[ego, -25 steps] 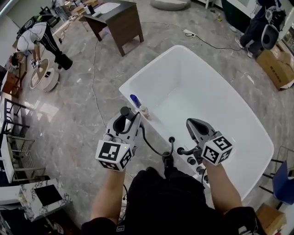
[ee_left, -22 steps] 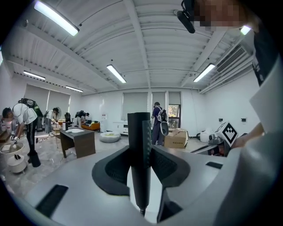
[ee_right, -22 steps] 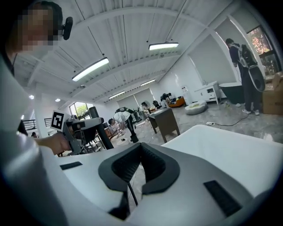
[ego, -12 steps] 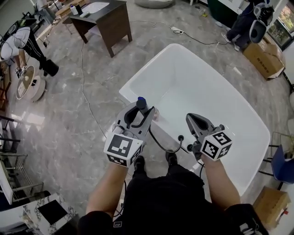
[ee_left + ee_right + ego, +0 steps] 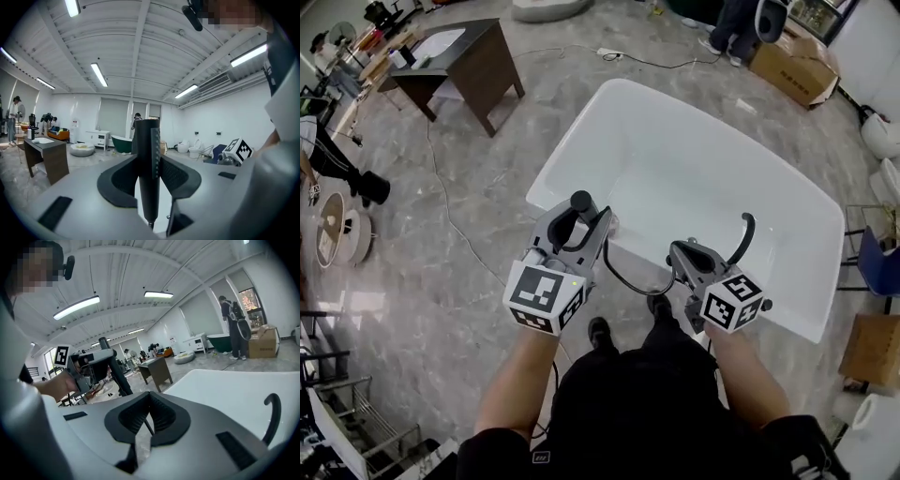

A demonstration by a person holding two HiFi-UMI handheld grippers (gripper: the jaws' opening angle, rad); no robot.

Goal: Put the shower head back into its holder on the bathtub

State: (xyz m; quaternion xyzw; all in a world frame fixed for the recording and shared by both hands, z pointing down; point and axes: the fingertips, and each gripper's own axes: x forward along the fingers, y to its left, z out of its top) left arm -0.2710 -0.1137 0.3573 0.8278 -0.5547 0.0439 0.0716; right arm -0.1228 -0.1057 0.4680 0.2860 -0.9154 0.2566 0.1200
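Note:
My left gripper is shut on the black shower head, which stands upright over the near rim of the white bathtub. In the left gripper view the shower head fills the gap between the jaws of the left gripper. Its black hose loops down toward the rim. My right gripper is shut with nothing in it, close above the rim beside a curved black spout. The holder is hidden under it. The right gripper view shows the right gripper, the spout and the tub.
A dark wooden desk stands on the marble floor at the upper left, with a cable trailing past it. Cardboard boxes and a person's legs are beyond the tub. A blue chair sits at the right.
The left gripper has carried the shower head right, up to the tub's near rim. The right gripper has moved along the rim, and the curved spout now shows beside it.

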